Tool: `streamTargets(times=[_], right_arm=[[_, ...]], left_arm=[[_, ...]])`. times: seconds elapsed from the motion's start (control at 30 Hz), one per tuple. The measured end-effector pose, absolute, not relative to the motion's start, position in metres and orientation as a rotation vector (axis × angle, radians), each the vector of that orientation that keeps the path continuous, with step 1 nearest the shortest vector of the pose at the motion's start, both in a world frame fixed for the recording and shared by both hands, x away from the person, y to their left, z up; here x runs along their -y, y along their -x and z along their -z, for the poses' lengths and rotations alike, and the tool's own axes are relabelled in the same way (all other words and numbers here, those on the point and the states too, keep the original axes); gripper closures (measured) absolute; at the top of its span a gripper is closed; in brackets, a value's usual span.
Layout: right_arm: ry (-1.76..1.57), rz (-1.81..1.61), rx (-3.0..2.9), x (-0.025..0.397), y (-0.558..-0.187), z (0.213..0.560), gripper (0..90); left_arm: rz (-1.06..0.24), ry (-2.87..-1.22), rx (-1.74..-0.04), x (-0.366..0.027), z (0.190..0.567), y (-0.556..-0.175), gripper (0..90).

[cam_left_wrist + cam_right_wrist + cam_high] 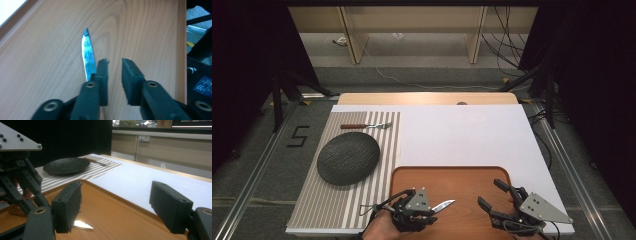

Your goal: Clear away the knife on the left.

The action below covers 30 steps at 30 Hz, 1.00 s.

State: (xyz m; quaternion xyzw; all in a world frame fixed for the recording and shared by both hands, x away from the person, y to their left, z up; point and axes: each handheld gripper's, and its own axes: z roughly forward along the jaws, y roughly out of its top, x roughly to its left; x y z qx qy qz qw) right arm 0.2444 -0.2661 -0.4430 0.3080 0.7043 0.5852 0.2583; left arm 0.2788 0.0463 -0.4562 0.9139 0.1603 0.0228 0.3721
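Your left gripper point(424, 212) sat at the bottom of the frame over the wooden tray point(462, 175), its jaws a little apart. A knife point(443, 205) poked out to the right, its blade point(88, 53) just beside one jaw; its handle was hidden. Your right gripper point(494, 195), bottom right, was spread wide. The dark plate point(348, 158) lay at middle left.

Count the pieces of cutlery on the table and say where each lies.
2: a fork on the striped mat behind the plate, and a knife on the wooden tray by the left gripper.
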Motion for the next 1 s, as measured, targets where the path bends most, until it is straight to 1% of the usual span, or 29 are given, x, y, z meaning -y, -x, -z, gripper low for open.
streamTargets(times=[0.13,0.2,1.0], right_arm=[[-0.838,-1.584,-1.913,0.266,-0.244,0.443,26.8],[-0.836,-1.584,-1.912,0.266,-0.244,0.443,26.8],[-0.838,-1.588,-1.909,0.266,-0.244,0.443,26.9]], left_arm=[[-0.075,-2.376,-0.417,-0.043,0.46,-0.279,87.0],[-0.08,-2.384,-0.425,-0.042,0.462,-0.279,89.3],[-0.08,-2.44,-0.481,-0.041,0.474,-0.285,89.6]])
